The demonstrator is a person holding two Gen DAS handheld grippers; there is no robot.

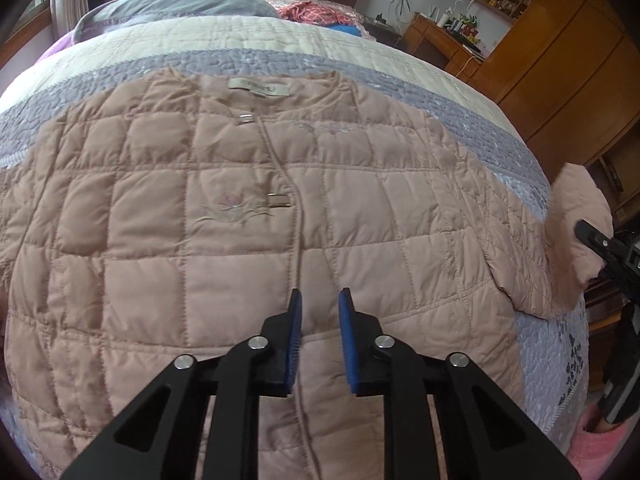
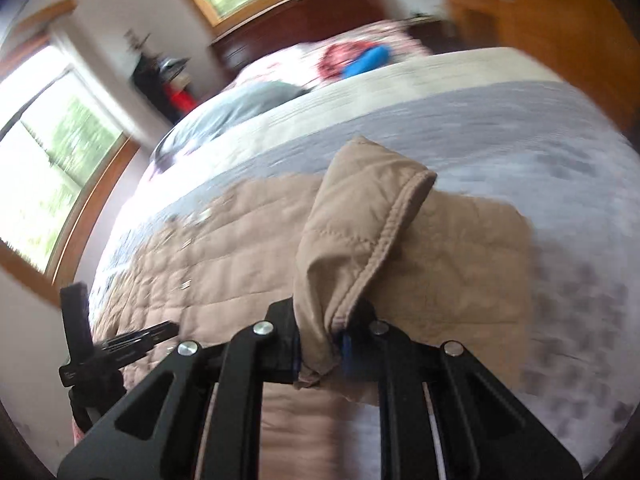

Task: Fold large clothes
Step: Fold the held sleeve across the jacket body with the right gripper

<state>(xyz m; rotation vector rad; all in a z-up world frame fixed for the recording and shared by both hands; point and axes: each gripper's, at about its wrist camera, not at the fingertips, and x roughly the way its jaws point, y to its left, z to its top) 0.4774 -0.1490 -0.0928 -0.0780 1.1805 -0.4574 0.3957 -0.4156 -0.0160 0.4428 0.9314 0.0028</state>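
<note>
**Quilted jacket spread on the bed, one sleeve pinched**

A pink quilted jacket (image 1: 248, 216) lies flat, front up, on the bed (image 1: 360, 76) over a grey and cream bedspread, its neck label at the far side. The left tool (image 1: 320, 300) hovers above the jacket's lower front near the centre seam, its blue pads a narrow gap apart with nothing between them. To the right, the right tool (image 2: 320, 344) pinches the cuff of the jacket's sleeve (image 2: 360, 232), lifted off the bedspread.
</note>
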